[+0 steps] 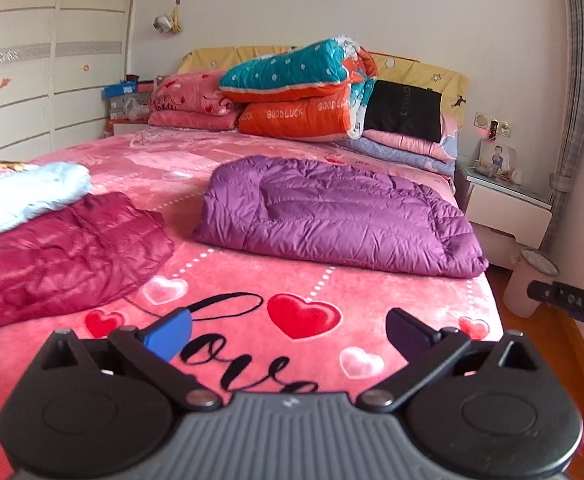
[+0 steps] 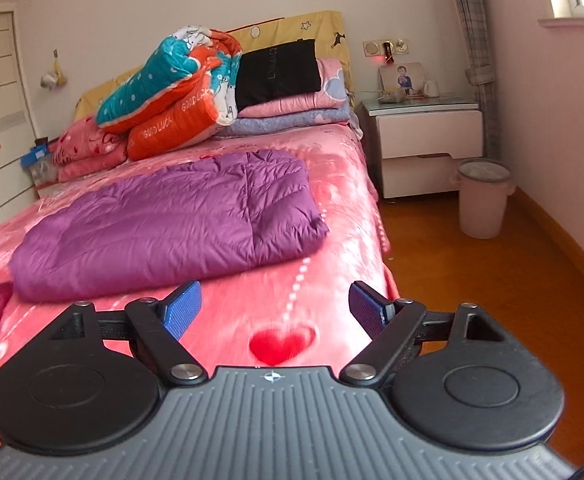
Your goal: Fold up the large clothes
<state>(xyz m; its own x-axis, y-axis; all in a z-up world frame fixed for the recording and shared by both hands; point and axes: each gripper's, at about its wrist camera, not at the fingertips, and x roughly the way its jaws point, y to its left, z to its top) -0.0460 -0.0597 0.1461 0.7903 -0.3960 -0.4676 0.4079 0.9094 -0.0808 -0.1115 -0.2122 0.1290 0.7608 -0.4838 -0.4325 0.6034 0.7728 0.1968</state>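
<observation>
The left tongs (image 1: 288, 330) hover above the near end of the bed (image 1: 252, 280), fingers spread wide with nothing between them; only pink heart-print bedding shows in the gap. The right tongs (image 2: 275, 307) hover likewise near the bed's right edge, jaws wide apart and empty.

The purple down jacket (image 1: 340, 216) lies folded into a flat rectangle in the middle of the bed, well ahead of both tongs and touching neither. Its sleeves and collar are tucked out of sight, so which side faces up cannot be told. In the left wrist view a maroon down jacket (image 1: 60, 252) lies to the left, its near and left parts cut off by the frame edge, and a light blue garment (image 1: 24, 196) rests on its far end, also cut off. The right wrist view catches only a sliver of the maroon jacket.

At the headboard, a stack of folded quilts (image 1: 304, 92) leans beside a black bag (image 1: 404, 110) whose lettering is too small to read. A nightstand (image 2: 424, 140) and pink bin (image 2: 482, 200) stand to the right of the bed.
</observation>
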